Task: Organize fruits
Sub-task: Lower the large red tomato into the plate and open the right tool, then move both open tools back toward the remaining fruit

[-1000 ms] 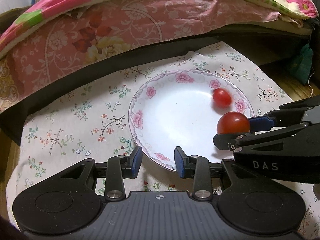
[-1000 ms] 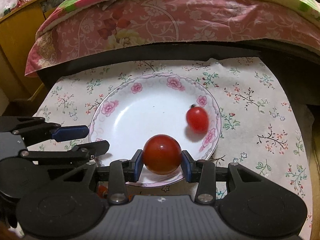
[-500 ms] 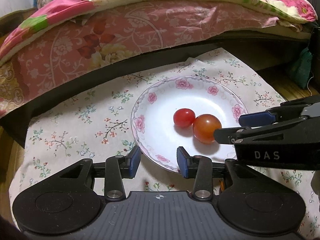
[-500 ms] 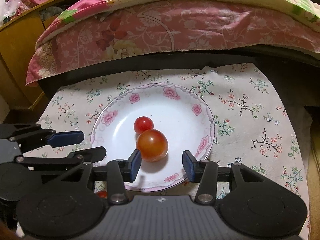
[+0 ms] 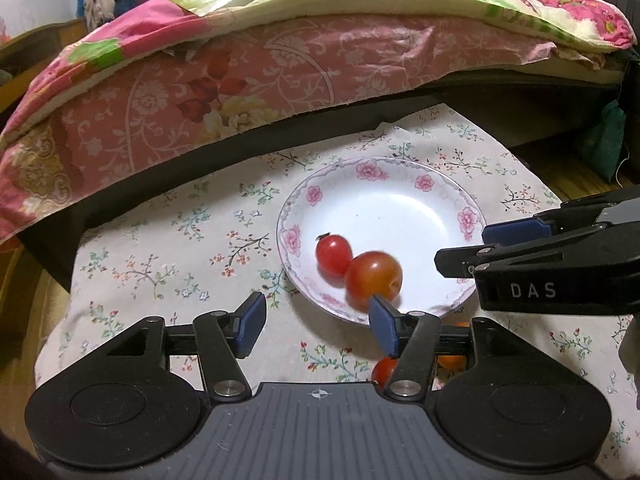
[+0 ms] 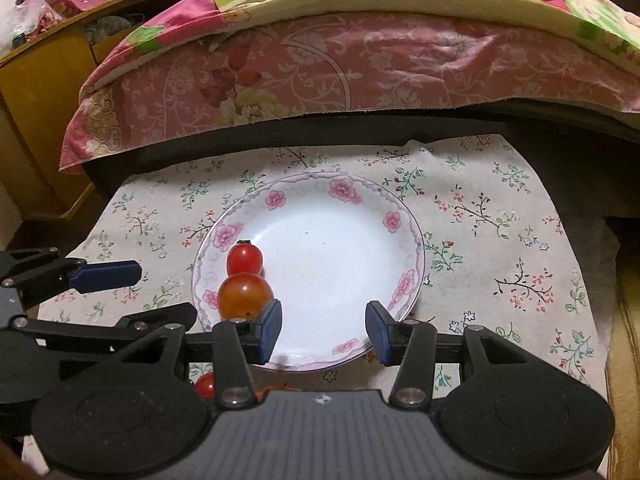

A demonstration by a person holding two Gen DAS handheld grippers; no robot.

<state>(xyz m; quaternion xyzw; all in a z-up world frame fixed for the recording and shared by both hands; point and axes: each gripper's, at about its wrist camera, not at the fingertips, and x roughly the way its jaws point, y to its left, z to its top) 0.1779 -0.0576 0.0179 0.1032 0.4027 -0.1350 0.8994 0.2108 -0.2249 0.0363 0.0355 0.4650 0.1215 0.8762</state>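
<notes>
A white plate with a pink flower rim (image 5: pixel 400 164) (image 6: pixel 312 178) rests on a floral cloth (image 5: pixel 160 248). Inside it, near its left edge, a small red tomato (image 5: pixel 333 255) (image 6: pixel 245 260) touches a larger orange-red tomato (image 5: pixel 373 276) (image 6: pixel 244 296). My left gripper (image 5: pixel 316 326) (image 6: pixel 168 294) hovers at the plate's near-left rim, its jaws opening with nothing between them. Open and empty, my right gripper (image 6: pixel 324 330) (image 5: pixel 460 246) hangs over the plate's near edge. On the cloth beneath the grippers lie another red tomato (image 5: pixel 383 370) (image 6: pixel 205 386) and an orange fruit (image 5: pixel 450 360), both partly hidden.
A bed with a pink floral quilt (image 5: pixel 280 72) (image 6: pixel 360 68) overhangs the cloth's far edge above a dark frame. A wooden cabinet (image 6: pixel 36 112) stands at the left. A green bag (image 5: pixel 604 140) hangs at the far right.
The right gripper let go of the larger tomato, which rolled to the plate's left side. The small tomato rolled there from the right rim. The left jaws spread wider.
</notes>
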